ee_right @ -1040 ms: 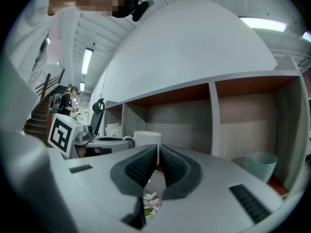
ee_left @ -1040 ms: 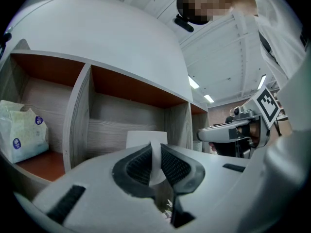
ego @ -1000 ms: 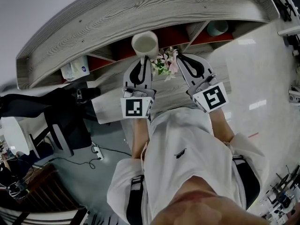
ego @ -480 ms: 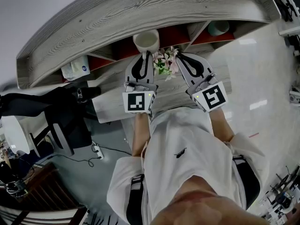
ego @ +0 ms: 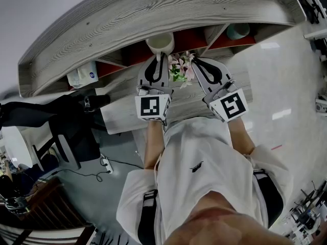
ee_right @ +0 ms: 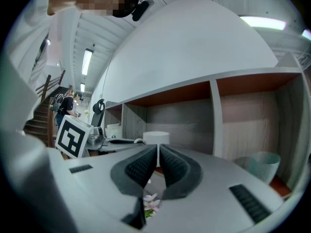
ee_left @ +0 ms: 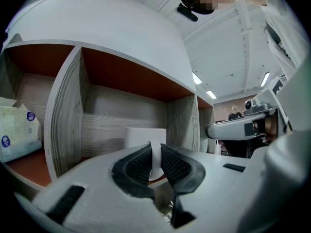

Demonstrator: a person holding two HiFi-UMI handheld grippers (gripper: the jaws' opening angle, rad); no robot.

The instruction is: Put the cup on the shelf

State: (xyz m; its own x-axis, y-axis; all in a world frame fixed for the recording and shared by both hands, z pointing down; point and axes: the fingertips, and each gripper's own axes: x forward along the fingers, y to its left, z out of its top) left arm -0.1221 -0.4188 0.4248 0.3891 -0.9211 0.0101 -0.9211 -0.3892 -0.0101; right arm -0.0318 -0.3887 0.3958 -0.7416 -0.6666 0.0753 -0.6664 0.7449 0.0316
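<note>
Cup (ego: 161, 43): white, upright, at the mouth of the middle compartment of the shelf (ego: 153, 9), with the far part of its rim under the shelf's top board in the head view. In the left gripper view the cup (ee_left: 145, 136) stands in front of the compartment's back wall. Its base is hidden behind the gripper, so contact with the compartment floor cannot be confirmed.

Left gripper (ego: 159, 60): jaws clamped on the cup's handle (ee_left: 154, 152), a thin white strip pressed between the two black pads (ee_left: 138, 166). The gripper (ee_left: 155, 159) points level into the shelf.

Right gripper (ego: 196, 61): just right of the left gripper, pointing at the same shelf. Its jaws are together with nothing between them (ee_right: 158, 161).

Flowers (ego: 180, 68): pink and white with green leaves, between the two grippers, just near of the shelf.

Tissue pack (ego: 82, 75): in the left compartment.

Teal bin (ego: 236, 30): in the right compartment, well apart from the cup.
</note>
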